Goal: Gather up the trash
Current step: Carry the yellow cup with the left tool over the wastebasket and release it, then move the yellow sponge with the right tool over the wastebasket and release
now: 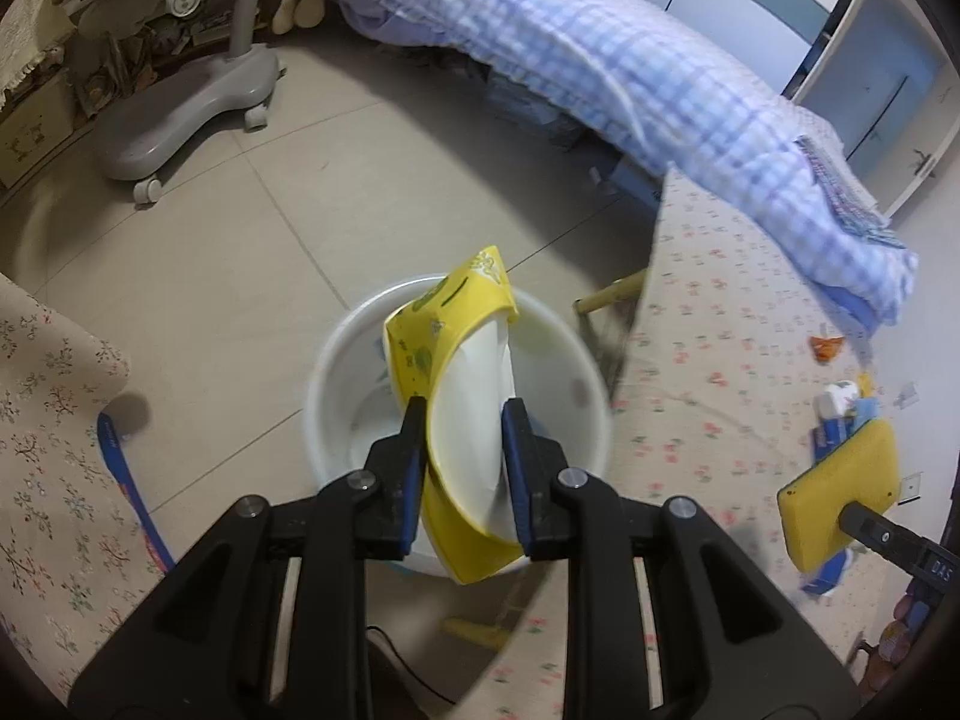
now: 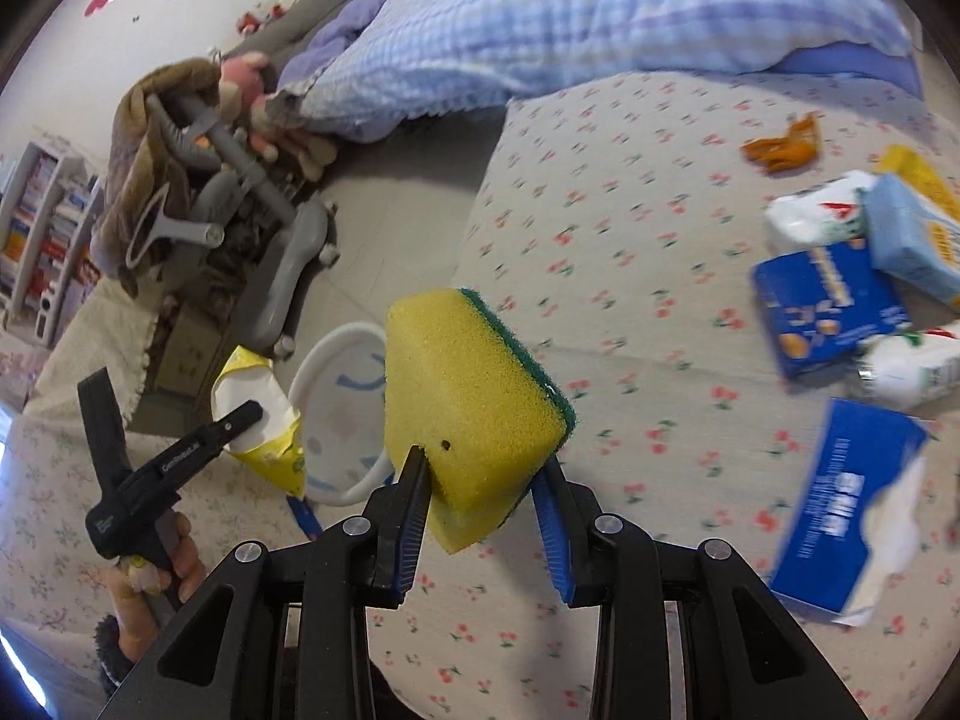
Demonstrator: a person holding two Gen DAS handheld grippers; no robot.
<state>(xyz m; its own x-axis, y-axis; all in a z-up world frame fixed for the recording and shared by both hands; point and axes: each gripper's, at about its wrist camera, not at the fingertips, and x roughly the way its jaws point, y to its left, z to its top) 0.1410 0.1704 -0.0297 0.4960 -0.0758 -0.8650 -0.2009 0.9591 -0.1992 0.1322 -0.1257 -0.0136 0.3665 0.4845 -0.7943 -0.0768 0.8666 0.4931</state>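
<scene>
Beside the sponge, blue boxes, right view only.

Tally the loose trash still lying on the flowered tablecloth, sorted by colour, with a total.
Blue packs: 3
White packs: 2
Orange wrapper: 1
Yellow item, partly hidden: 1
Total: 7

White bin mouth sits open on the floor, but the yellow wrapper in the left gripper hangs over its middle. Table edge crowds the bin's right side. Bare tile floor far left is free as far as the grey chair base. On the table, cartons block the right; middle cloth clear.
</scene>
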